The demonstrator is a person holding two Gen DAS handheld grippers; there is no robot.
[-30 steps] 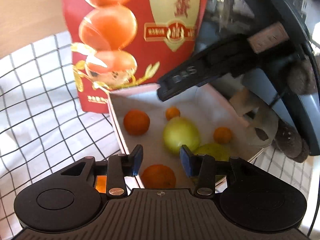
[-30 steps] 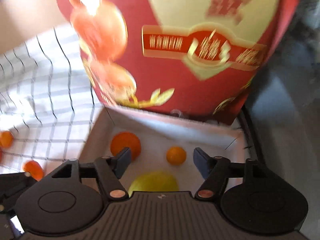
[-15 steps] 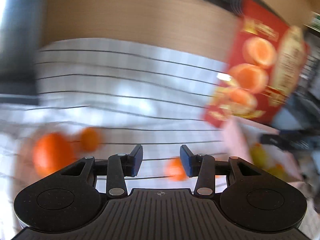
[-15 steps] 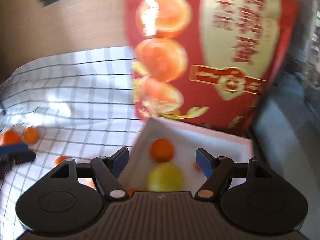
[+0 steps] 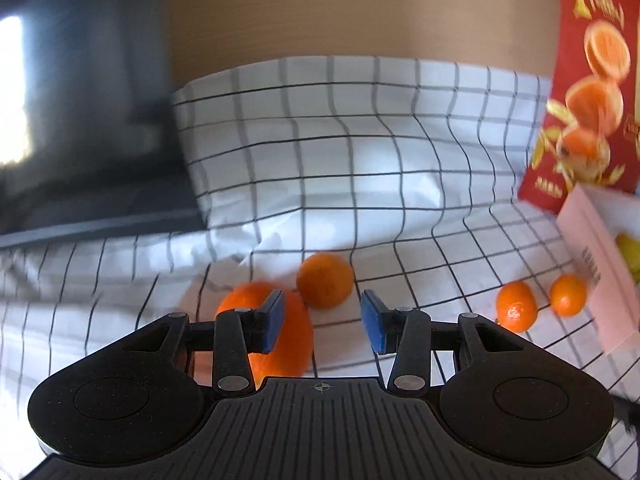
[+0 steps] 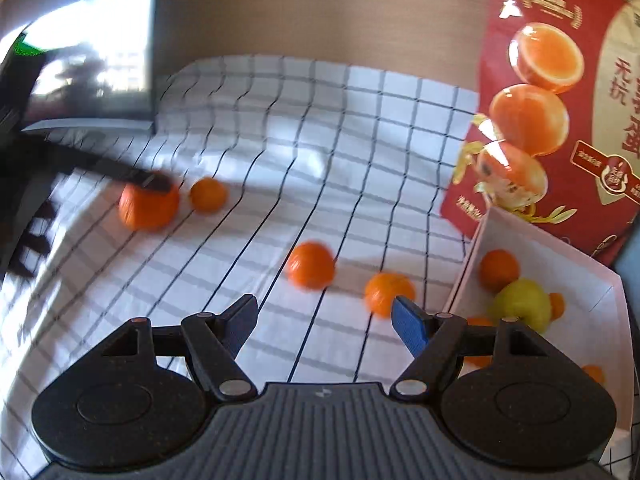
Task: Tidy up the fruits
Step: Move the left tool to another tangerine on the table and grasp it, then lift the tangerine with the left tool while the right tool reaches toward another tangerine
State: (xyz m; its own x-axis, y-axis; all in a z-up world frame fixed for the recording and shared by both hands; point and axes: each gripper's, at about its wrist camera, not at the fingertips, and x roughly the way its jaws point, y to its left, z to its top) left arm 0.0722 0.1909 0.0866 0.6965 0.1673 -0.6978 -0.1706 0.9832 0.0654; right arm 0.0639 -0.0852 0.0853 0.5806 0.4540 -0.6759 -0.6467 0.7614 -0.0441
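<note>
My left gripper (image 5: 322,322) is open and empty, just above a large orange (image 5: 280,336) and a smaller orange (image 5: 325,279) on the checked cloth. Two small mandarins (image 5: 516,306) lie right of it, near the white box (image 5: 600,280). My right gripper (image 6: 324,326) is open and empty above the cloth, with two mandarins (image 6: 311,265) just ahead. The white box (image 6: 472,264) at its right holds an orange (image 6: 498,270), a yellow-green fruit (image 6: 520,304) and small mandarins. The left gripper's finger (image 6: 132,176) shows over the large orange (image 6: 148,208).
The box's red lid (image 6: 560,112), printed with oranges, stands upright behind the box. A dark screen (image 5: 80,120) stands at the far left on the wooden table. The checked cloth (image 6: 320,140) is wrinkled in the middle.
Both grippers have swung left, away from the box. The left one now sits over the two oranges on the cloth; the right one now faces the two mandarins.
</note>
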